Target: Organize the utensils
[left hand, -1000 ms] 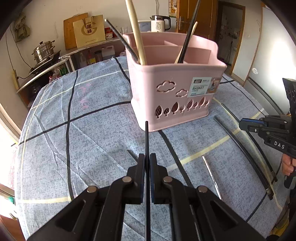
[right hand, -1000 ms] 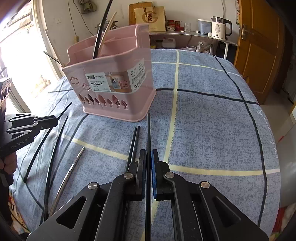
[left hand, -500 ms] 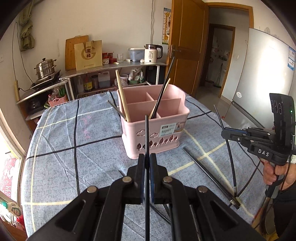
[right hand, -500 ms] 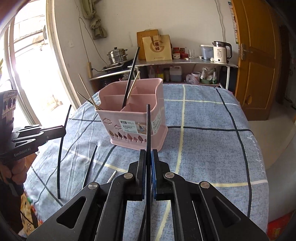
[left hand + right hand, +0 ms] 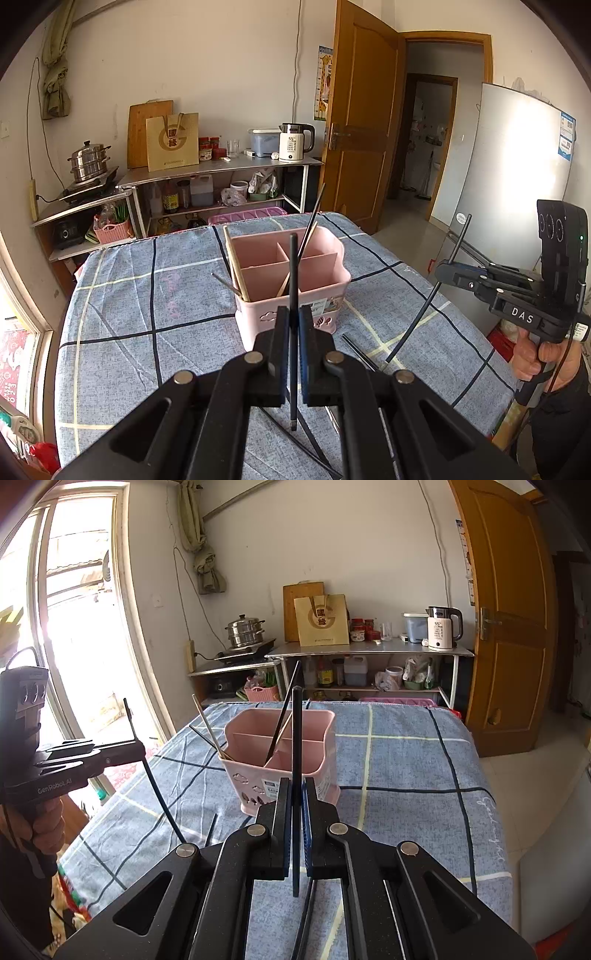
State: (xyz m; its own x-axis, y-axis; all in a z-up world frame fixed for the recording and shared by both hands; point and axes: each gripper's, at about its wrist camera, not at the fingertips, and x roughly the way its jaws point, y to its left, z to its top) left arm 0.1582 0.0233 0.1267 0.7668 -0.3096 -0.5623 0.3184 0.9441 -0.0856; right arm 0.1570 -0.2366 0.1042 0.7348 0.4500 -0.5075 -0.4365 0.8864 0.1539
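Ahead of both tools stands a pink utensil basket [image 5: 291, 291], divided inside into compartments by pink walls. From the left gripper [image 5: 293, 325] the basket sits straight in front, just past the fingertips, on a blue checked tablecloth [image 5: 147, 314]. Its near left compartment holds a pale wooden chopstick [image 5: 236, 264] leaning against the left wall, with a thin grey metal stick [image 5: 226, 283] poking out beside it. A long dark chopstick [image 5: 312, 221] leans out of the basket toward the back right, paired with a light one whose lower end is hidden by the divider; which compartment they stand in is hard to tell.

The left gripper has its jaws pressed together on a black chopstick [image 5: 293, 280], held upright so that its upper end overlaps the basket. Its lower end hangs below the pads.

The right gripper [image 5: 295, 801] is likewise clamped tight on its own black chopstick [image 5: 296, 738], upright, directly before the basket [image 5: 317, 731]. In the left wrist view this same tool appears off to the right, well apart from the basket, its chopstick slanting down toward the cloth.

Below and just right of the left tool, more black chopsticks [image 5: 360, 356] lie on the cloth, mostly cut off by the gripper's black arms, so their count is unclear. The basket's front label and cut-out shapes are partly hidden behind the fingers in both views.
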